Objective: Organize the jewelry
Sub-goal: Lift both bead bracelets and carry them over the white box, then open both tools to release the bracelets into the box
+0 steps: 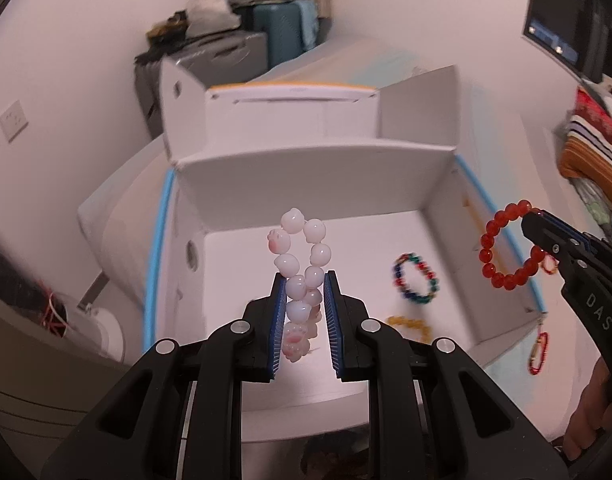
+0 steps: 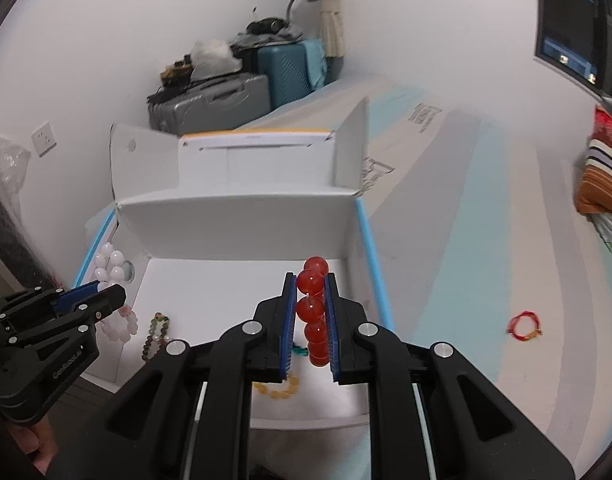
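While the pink bracelet [image 1: 300,280] is standing up between the pads of your left gripper [image 1: 304,284], you are looking at a loop of pale, milky pink beads, several shaped like little cat paws with darker pink toe marks. The jaws are pinching in on the lower half of the loop, nearly closed, and the upper beads are rising free above the fingertips, over the open white box [image 1: 385,168].

Your right gripper [image 2: 310,286] is squeezing the red bracelet [image 2: 314,308] the same way: its jaws are almost fully closed on a string of round, glossy, translucent red beads, with one or two beads poking out past the tips. In the left wrist view that bracelet is showing as a full ring hanging from the gripper tip at the right side of the box, near the blue-edged wall.

Both bracelets are being held in the air above the box's white floor. Lying on that floor are a multicoloured bracelet [image 1: 415,278] of dark blue, green and red beads, blurred here, and an amber bracelet [image 2: 277,388] close to the near wall. A brownish-green beaded bracelet [image 2: 156,334] is lying at the left side of the floor in the right wrist view.

Outside the box, a thin red cord bracelet [image 2: 525,323] is resting on the pale blue and white surface to the right. Behind it all, a grey suitcase [image 2: 210,98] and a teal suitcase [image 2: 284,68] are standing against the wall.
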The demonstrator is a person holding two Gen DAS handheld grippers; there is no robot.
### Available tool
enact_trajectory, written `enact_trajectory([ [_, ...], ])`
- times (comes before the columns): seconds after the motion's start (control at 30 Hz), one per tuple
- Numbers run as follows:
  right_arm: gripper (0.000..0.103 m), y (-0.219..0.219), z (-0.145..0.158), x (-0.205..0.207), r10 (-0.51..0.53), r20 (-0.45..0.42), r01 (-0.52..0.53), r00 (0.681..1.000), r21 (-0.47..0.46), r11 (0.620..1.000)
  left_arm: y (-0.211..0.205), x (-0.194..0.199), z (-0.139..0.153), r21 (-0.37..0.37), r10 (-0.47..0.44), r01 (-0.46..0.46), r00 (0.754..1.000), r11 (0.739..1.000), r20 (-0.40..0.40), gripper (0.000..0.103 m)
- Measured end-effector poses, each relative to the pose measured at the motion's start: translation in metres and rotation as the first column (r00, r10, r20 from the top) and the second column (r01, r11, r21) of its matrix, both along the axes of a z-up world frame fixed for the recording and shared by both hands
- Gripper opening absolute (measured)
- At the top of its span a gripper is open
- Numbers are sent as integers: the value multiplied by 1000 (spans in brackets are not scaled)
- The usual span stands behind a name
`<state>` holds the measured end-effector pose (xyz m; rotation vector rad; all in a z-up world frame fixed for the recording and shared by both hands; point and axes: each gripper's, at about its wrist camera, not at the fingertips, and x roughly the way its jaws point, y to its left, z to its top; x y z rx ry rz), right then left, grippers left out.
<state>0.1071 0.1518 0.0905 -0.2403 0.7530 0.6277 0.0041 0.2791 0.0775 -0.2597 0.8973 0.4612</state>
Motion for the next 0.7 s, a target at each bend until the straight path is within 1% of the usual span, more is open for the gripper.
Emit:
enact_trajectory([
  [0.13, 13, 21, -17, 3, 19, -33, -20, 999, -27, 999, 18, -1, -17, -19, 30, -31, 999, 999, -35, 18],
  [0.23, 13, 28, -28, 7, 24, -52, -27, 998, -49, 998, 27, 2, -28, -33, 40, -42, 997, 999, -58, 19],
  [0.3, 13, 31, -36, 11, 31, -89, -36, 996, -56, 998, 31, 5, -36, -41, 42, -45, 996, 998, -76, 18],
  [0.4, 13, 38, -47, 18, 29, -127, -39, 991, -78, 996, 34, 12, -45, -54, 37, -43, 994, 998, -107, 19],
  [0.5, 13, 40, -59, 23, 21, -164, -38, 986, -97, 995, 32, 18, -55, -71, 13, -22, 991, 997, -135, 19],
  [0.57, 13, 40, -65, 26, 15, -177, -34, 984, -105, 994, 33, 22, -62, -81, 9, -21, 988, 997, -153, 19],
  [0.7, 13, 42, -73, 30, 12, -192, -35, 981, -117, 993, 36, 22, -68, -77, 19, -32, 986, 997, -163, 19],
])
